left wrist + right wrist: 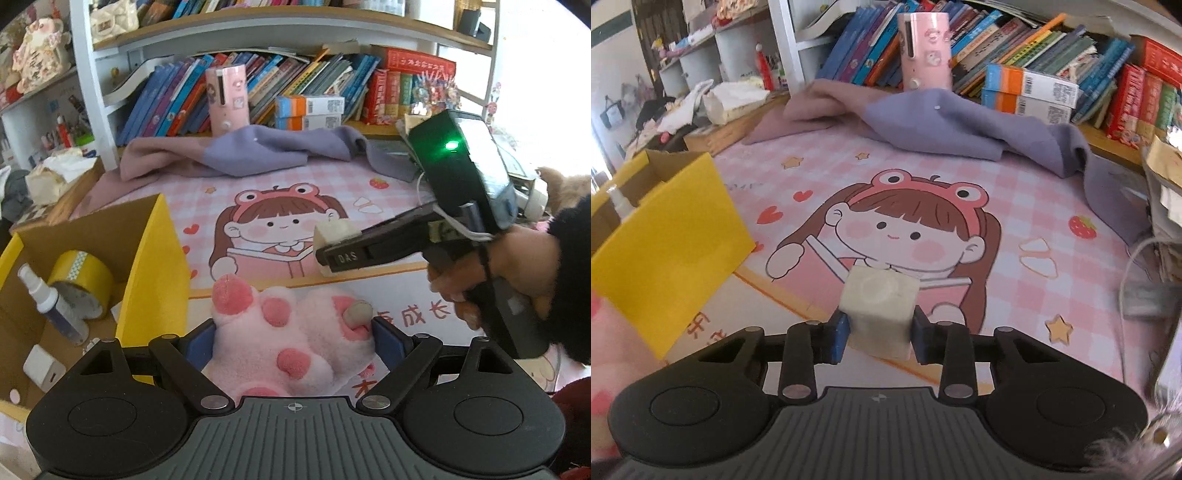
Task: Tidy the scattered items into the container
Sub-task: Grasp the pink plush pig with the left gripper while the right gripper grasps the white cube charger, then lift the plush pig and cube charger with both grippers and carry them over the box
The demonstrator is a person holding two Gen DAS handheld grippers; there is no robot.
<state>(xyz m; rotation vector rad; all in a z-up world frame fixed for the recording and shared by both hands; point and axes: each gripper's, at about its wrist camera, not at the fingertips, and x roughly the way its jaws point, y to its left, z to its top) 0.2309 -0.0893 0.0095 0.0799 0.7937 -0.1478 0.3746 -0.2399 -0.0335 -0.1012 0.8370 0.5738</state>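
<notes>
A pink plush paw with darker pink pads sits between the blue pads of my left gripper, which is shut on its two sides. It hangs just right of the yellow cardboard box, above the pink cartoon desk mat. My right gripper is shut on a whitish foam cube, pads pressed on both its sides, low over the mat. In the left wrist view the right gripper and cube come in from the right, held by a hand in a dark fuzzy sleeve.
Inside the box lie a yellow tape roll, a small spray bottle and a white charger. A lilac cloth is bunched at the mat's far edge before a bookshelf with a pink cylinder.
</notes>
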